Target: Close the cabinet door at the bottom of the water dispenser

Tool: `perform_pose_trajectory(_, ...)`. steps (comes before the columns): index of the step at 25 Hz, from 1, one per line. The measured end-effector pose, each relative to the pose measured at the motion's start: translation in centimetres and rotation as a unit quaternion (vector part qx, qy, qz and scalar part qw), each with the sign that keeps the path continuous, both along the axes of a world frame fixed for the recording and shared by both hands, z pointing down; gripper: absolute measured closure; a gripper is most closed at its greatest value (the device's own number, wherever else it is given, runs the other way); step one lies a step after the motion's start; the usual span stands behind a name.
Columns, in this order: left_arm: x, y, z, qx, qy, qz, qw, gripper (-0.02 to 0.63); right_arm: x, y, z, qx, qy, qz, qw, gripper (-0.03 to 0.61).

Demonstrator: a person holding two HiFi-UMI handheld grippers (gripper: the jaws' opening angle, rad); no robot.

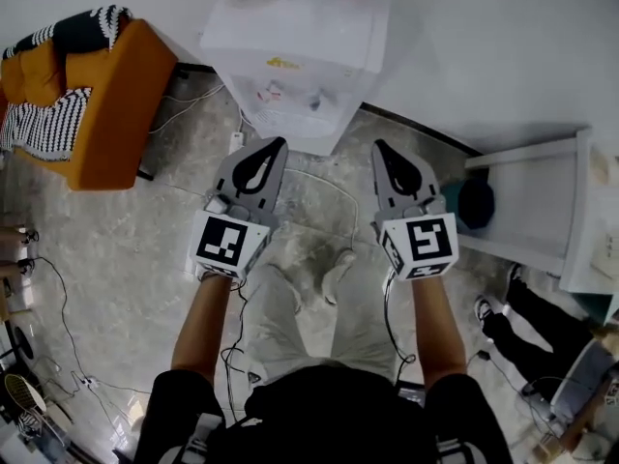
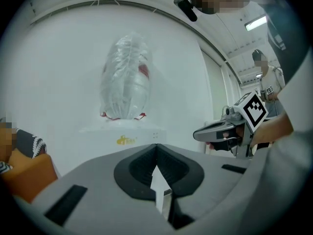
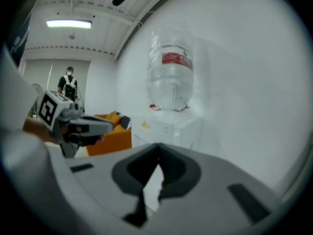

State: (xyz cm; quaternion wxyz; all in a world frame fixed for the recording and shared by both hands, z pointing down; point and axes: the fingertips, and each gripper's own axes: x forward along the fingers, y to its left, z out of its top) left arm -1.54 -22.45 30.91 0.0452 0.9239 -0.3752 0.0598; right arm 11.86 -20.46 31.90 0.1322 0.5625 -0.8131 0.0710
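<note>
Left gripper [image 1: 280, 144] and right gripper [image 1: 378, 146] hang side by side above the marble-look floor [image 1: 116, 249], each in one of the person's hands and each pointing at the white water dispenser [image 1: 300, 61] against the far wall. The left gripper view shows its tips [image 2: 156, 147] pressed together with nothing between them. The right gripper's tips [image 3: 157, 146] are drawn together the same way and hold nothing. Neither gripper touches the machine.

The dispenser stands just beyond the two sets of tips, centred between them. A plastic-wrapped water bottle [image 2: 126, 82] sits upturned on its top, and a small yellow logo [image 2: 126, 140] marks its front. From the head view the machine's front face slopes away below the taps. The cabinet door at its foot cannot be picked out clearly, and I cannot tell whether it stands open or closed.

To the left of the dispenser is an orange sofa [image 1: 116, 104] carrying black-and-white striped cushions [image 1: 44, 124]. Loose cables [image 1: 60, 303] trail over the floor at the near left. A white stand [image 1: 537, 201] sits to the right, with a second person's dark trouser legs [image 1: 527, 332] nearer beside it. Another person [image 3: 69, 84] stands far back in the room.
</note>
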Motion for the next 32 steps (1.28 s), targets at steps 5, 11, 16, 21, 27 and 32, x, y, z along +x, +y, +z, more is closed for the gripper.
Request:
perform_pose_trajectory(5,-0.6,0.9,-7.9,-0.006,0.002,-0.008,0.9999,0.604,0.3,1.1,-8.2,0.011,0.003,0.002,1.000,0.545)
perform_pose_trajectory(11,-1.0,2.5,-16.2,-0.013,0.013,-0.015,0.9997,0.604,0.3,2.0,-16.6,0.018,-0.030,0.015,0.999,0.545)
perform_pose_trajectory(16,-1.3,3.1,-21.9,0.007,0.019,-0.027,0.9994,0.603,-0.7,2.0,-22.9,0.040,-0.037,0.002,0.999,0.545)
perform_pose_trajectory(21,-3.3,3.9,-25.8,0.012,0.020,-0.056,0.9982,0.603,-0.2,3.4,-26.1,0.036,-0.040,0.006,0.999,0.545)
perform_pose_trajectory(27,-3.8,4.4,-31.0,0.045,0.026,-0.067,0.9964,0.603,0.4,3.4,-30.7,0.065,-0.033,0.001,0.997,0.545)
perform_pose_trajectory(32,-3.6,5.3,-33.6,0.066,0.027,-0.067,0.9952,0.603,-0.1,4.0,-33.2,0.086,-0.011,-0.013,0.996,0.545)
